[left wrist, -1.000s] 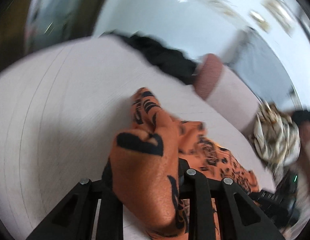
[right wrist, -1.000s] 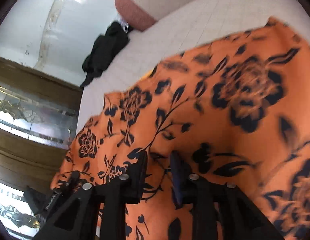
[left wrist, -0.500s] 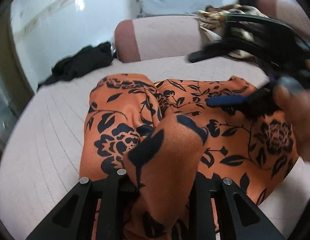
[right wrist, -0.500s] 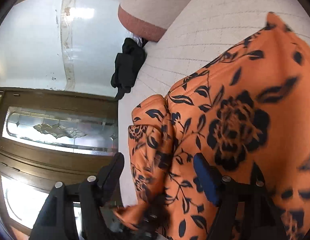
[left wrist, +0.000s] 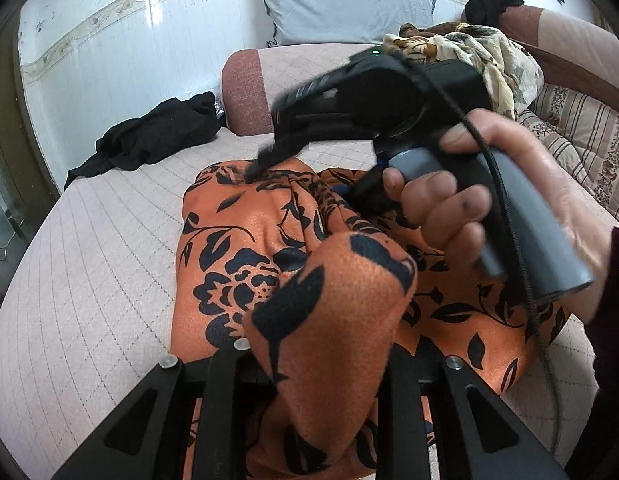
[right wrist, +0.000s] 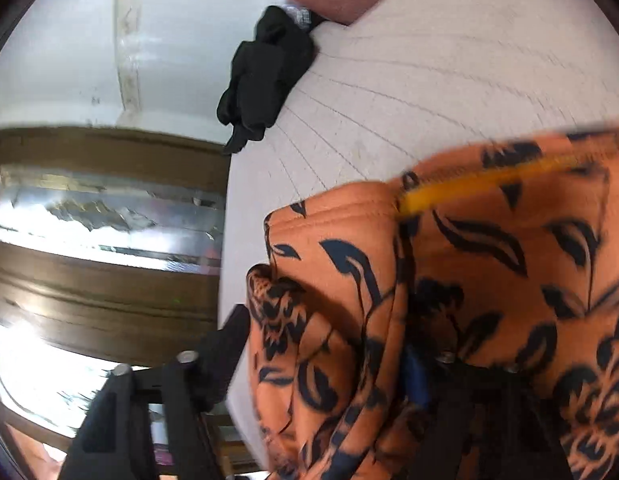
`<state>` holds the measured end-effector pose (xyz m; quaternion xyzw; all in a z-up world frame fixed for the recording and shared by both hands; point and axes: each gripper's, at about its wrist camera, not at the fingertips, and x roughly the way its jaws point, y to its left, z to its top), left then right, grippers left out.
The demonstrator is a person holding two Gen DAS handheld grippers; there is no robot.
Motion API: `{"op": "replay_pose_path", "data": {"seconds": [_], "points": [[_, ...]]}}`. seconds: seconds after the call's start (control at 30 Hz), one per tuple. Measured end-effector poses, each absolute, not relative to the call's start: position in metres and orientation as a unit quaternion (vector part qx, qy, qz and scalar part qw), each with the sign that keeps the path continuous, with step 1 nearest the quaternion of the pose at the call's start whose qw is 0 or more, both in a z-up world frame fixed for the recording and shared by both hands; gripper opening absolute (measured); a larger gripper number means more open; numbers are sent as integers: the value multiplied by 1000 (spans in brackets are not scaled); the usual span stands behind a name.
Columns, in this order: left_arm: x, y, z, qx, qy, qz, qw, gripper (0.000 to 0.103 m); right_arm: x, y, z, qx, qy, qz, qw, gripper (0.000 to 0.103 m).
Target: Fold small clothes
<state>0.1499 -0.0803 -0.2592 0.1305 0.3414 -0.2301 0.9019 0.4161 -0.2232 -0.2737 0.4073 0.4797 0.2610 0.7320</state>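
Note:
An orange garment with a black flower print (left wrist: 245,264) lies bunched on the pale quilted bed (left wrist: 89,264). My left gripper (left wrist: 317,364) is shut on a thick fold of it that bulges up between the fingers. The right gripper (left wrist: 309,184), held in a hand, reaches over the garment's far edge in the left wrist view. In the right wrist view the garment (right wrist: 489,272) fills the lower right, and the right gripper (right wrist: 325,344) stands wide open with cloth lying between its fingers (right wrist: 225,340).
A black garment (left wrist: 149,140) lies crumpled at the bed's far left corner by a reddish bolster (left wrist: 245,92). A grey pillow (left wrist: 345,4) leans on the white wall. A beige patterned cloth (left wrist: 481,52) and a striped cushion (left wrist: 577,136) lie at right. A wooden door (right wrist: 101,272) stands beyond the bed edge.
The right gripper has opened and swung across to the garment's far edge. The left gripper keeps its hold on the fold, now lowered toward the spread garment.

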Motion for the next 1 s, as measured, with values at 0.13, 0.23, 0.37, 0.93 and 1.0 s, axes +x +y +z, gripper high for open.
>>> {"op": "replay_pose_path", "data": {"seconds": [0.13,0.23,0.37,0.93,1.0], "points": [[150,-78,-258,120,346,-235,900,24,421,-209,-267,334,477,249,774,19],[152,-84,-248,104,339,-252,900,23,412,-215,-254,315,459,240,796,15],[146,-105,-235,80,325,-292,896,24,394,-242,-230,309,427,224,820,14],[144,-233,-261,48,354,-390,849,24,360,-393,-243,351,396,137,837,14],[148,-239,-265,54,360,-387,847,24,361,-403,-250,351,398,124,839,13]]}}
